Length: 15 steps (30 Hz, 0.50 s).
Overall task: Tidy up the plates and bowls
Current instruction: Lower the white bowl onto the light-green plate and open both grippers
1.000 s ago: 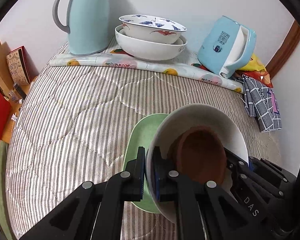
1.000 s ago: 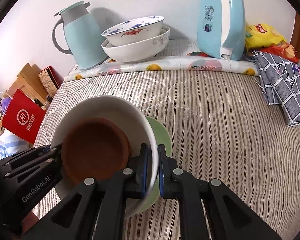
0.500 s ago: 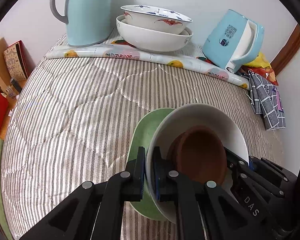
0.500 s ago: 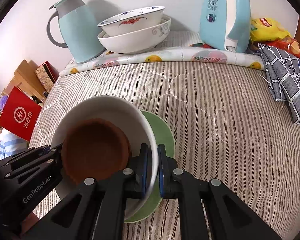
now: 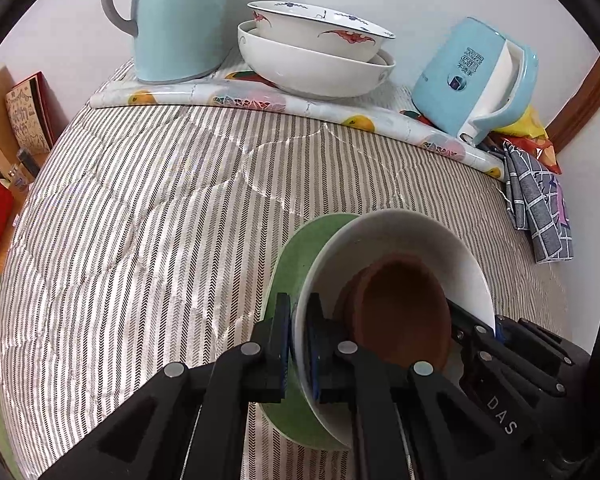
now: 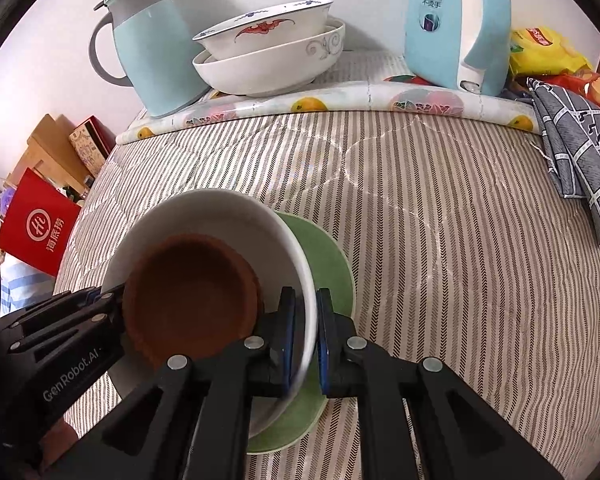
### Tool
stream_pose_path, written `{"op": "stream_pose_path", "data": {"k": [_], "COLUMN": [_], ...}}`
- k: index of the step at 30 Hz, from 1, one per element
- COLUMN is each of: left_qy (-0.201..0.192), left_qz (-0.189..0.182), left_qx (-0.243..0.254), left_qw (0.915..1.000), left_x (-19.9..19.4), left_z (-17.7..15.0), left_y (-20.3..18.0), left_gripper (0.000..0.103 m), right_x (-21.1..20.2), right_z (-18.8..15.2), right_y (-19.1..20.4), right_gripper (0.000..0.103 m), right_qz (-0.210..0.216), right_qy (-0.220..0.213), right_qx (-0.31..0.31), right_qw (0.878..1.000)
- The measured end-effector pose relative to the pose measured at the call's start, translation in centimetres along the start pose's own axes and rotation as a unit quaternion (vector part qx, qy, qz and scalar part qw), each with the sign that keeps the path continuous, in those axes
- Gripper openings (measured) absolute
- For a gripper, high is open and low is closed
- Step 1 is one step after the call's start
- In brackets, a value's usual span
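Note:
A white bowl [image 5: 400, 236] [image 6: 204, 216] holds a brown bowl [image 5: 404, 312] [image 6: 192, 296] inside it. Both sit over a green plate [image 5: 300, 252] [image 6: 324, 256] on the striped cloth. My left gripper [image 5: 299, 344] is shut on the white bowl's left rim. My right gripper [image 6: 303, 336] is shut on the bowl's right rim. Each gripper shows at the opposite side in the other view. At the back, a patterned bowl [image 5: 316, 28] [image 6: 268, 28] is nested in a larger white bowl [image 5: 308, 68] [image 6: 268, 68].
A light-blue thermos jug [image 5: 176, 20] [image 6: 152, 52] stands back left, a blue electric kettle [image 5: 476, 80] [image 6: 456, 24] back right, both on a fruit-print mat [image 5: 260, 100]. A grey checked cloth [image 6: 580, 144] and snack bags [image 6: 548, 52] lie at the right. A red bag [image 6: 36, 224] is off the left edge.
Both grippers with the bowl stack have moved forward toward the back of the table; the stacked bowls, jug and kettle loom larger. The grip is unchanged.

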<state>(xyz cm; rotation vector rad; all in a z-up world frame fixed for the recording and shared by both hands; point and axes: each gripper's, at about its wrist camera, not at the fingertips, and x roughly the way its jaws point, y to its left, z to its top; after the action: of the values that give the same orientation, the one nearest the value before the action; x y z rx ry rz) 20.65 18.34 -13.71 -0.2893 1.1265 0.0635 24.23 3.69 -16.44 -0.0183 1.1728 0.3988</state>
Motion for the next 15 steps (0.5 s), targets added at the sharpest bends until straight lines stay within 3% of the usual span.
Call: {"op": "stream_pose_path", "data": {"k": [15], "left_qy": [0.006], "left_qz": [0.009], "left_qx": [-0.001], "left_qw": [0.9999], "left_x": [-0.7], "left_z": [-0.4], "left_y": [0.0], "left_gripper": [0.014], "right_x": [-1.4], "right_z": [0.0], "right_y": [-0.3], "right_gripper": [0.017], "right_qz": [0.005], "right_qy": [-0.004], "right_qx": [-0.003], "right_qw": [1.0]}}
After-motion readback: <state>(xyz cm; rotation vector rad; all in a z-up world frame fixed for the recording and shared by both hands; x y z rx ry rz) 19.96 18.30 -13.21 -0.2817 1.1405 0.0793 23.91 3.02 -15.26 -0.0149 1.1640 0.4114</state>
